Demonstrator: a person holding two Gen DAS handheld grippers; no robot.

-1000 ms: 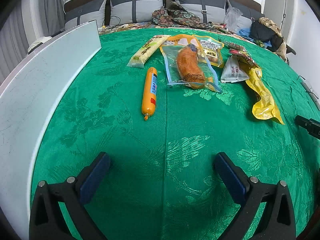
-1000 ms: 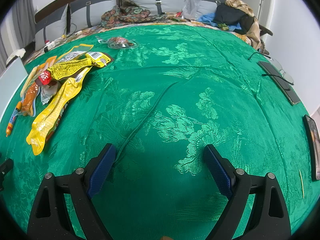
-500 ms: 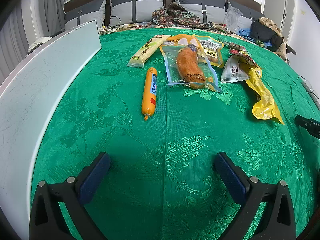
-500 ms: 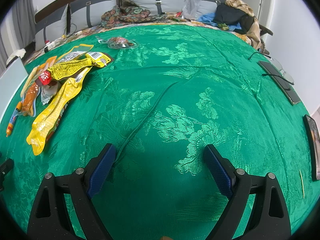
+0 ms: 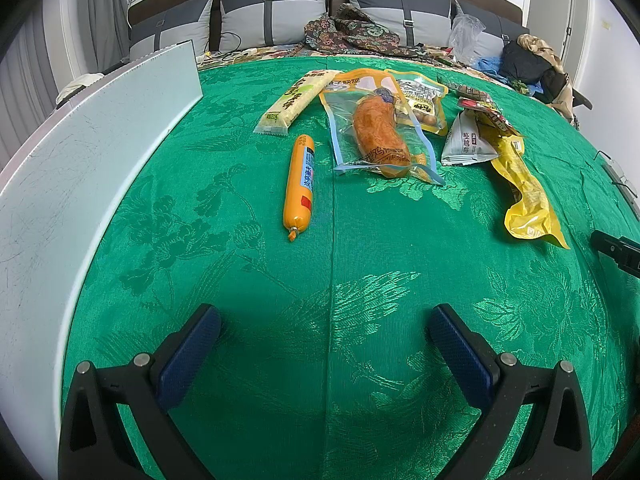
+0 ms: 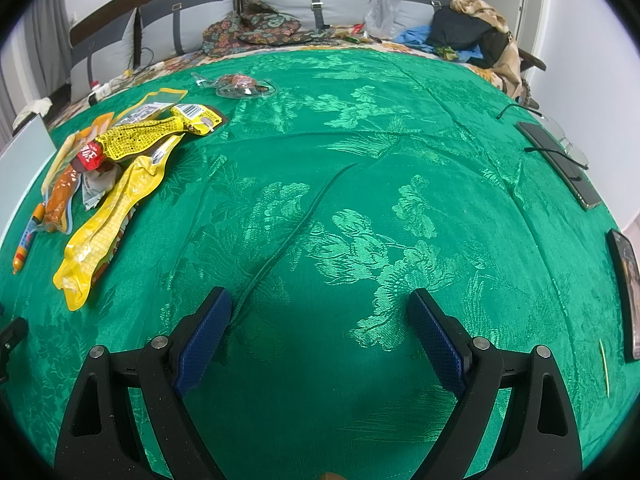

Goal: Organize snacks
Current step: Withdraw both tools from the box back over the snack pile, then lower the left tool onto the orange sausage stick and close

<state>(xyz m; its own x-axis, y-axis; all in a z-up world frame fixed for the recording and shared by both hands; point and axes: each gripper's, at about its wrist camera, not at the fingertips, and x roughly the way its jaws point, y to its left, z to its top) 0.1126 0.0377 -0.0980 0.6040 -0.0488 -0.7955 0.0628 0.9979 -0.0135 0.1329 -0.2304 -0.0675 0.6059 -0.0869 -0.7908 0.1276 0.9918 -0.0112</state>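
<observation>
Snacks lie on a green cloth. In the left wrist view an orange sausage stick (image 5: 299,182) lies ahead, with a pale cracker pack (image 5: 298,102), a clear pouch with a brown sausage (image 5: 380,132), a white packet (image 5: 468,142) and a long yellow bag (image 5: 524,196) behind it. My left gripper (image 5: 324,324) is open and empty, well short of them. My right gripper (image 6: 318,312) is open and empty over bare cloth; the yellow bag (image 6: 108,216) and a yellow mesh-print pack (image 6: 152,136) lie to its far left.
A white board (image 5: 80,168) stands along the cloth's left edge. A clear wrapped snack (image 6: 240,86) lies at the back. Phones (image 6: 560,156) and a dark tablet (image 6: 628,292) lie at the right edge. Pillows and clothes are behind.
</observation>
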